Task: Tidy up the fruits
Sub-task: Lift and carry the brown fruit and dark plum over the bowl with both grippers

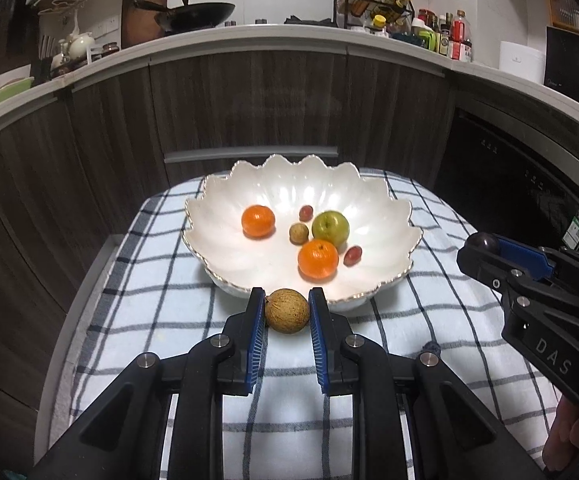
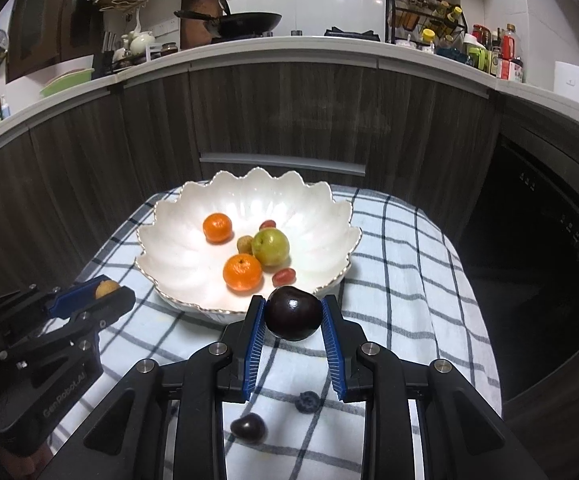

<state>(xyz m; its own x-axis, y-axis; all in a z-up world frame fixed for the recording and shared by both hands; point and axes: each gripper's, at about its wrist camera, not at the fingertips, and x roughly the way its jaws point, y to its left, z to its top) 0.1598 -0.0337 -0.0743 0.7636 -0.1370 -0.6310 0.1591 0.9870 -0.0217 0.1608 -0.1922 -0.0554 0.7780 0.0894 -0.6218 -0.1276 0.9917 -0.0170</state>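
Left gripper (image 1: 287,308) pinches a brown round fruit (image 1: 287,311) between its blue fingers (image 1: 256,332), just short of the bowl's near rim. White scalloped bowl (image 1: 225,196) sits mid-desk on a checked cloth (image 1: 149,280). Inside it, left to right: tangerine (image 1: 258,221), small brown fruit (image 1: 298,233), red grape (image 1: 306,211), second tangerine (image 1: 318,258), green apple (image 1: 330,227), another red grape (image 1: 352,255). Right gripper (image 2: 293,316) clamps a dark plum (image 2: 293,313), just before the bowl's near rim. Loose on the cloth under the right gripper: a dark grape (image 2: 248,427) and a blueberry (image 2: 306,401). Cabinet fronts (image 1: 249,100) stand behind the desk.
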